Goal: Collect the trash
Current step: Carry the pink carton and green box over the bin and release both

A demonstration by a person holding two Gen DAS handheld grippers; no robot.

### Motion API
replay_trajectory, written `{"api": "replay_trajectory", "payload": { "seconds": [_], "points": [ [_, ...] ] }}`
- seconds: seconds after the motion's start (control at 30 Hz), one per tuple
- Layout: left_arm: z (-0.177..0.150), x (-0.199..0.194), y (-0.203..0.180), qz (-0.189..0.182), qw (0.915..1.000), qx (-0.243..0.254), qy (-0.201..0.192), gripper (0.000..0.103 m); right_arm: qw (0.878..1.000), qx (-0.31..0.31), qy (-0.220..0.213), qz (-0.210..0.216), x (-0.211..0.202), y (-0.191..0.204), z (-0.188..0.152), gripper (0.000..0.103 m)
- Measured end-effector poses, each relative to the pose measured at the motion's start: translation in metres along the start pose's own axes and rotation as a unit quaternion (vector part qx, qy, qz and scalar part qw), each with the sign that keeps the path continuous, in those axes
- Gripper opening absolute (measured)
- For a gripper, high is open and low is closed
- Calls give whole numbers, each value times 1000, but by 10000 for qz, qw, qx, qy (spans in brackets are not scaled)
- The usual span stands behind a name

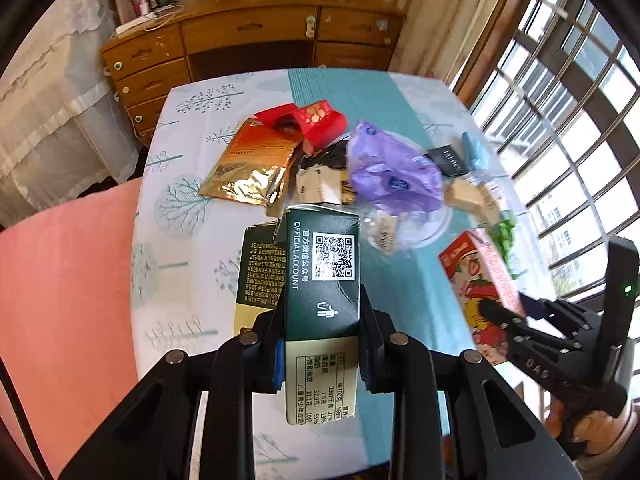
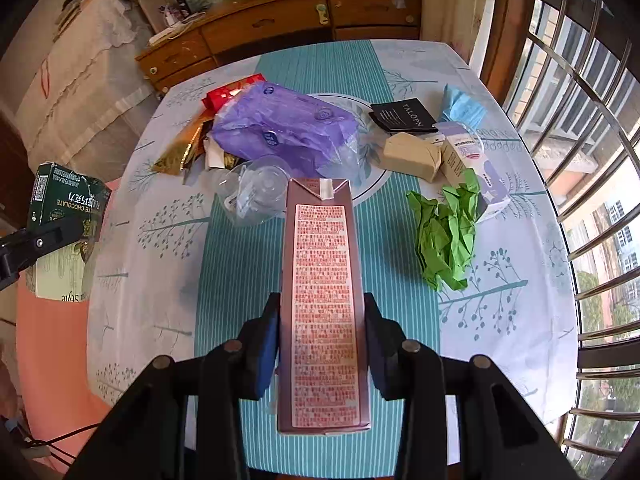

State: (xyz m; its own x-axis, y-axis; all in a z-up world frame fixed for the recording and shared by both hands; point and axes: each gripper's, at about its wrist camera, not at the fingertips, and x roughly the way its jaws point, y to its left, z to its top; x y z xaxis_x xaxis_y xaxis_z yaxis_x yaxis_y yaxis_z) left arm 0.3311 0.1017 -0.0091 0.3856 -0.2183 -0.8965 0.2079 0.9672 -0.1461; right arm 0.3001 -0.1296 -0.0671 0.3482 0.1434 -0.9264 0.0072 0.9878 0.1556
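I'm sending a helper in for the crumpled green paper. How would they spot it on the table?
Start at the round table with the tree-print cloth, on the side by the barred window. The crumpled green paper lies there beside a white-and-purple carton. It is the only bright green, wadded thing among the trash.

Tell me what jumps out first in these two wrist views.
Each gripper is clamped on a carton: the left gripper holds a dark green chocolate box with a QR code, and the right gripper holds a tall brown carton covered in red print. Behind them, the purple plastic bag dominates the litter pile mid-table, with crumpled green paper lying to its right.
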Motion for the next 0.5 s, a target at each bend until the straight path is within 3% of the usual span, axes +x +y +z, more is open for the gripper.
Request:
{"api": "replay_trajectory", "payload": {
  "seconds": [0.27,0.5],
  "points": [
    [-67,-70,-59,-290,9978,-285,-520,25,9971,-441,-435,436,-68,-23,-51,38],
    [-136,-102,-118,-355,9968,-289,-653,25,9952,-592,-419,660,-101,-56,-106,38]
  ]
}}
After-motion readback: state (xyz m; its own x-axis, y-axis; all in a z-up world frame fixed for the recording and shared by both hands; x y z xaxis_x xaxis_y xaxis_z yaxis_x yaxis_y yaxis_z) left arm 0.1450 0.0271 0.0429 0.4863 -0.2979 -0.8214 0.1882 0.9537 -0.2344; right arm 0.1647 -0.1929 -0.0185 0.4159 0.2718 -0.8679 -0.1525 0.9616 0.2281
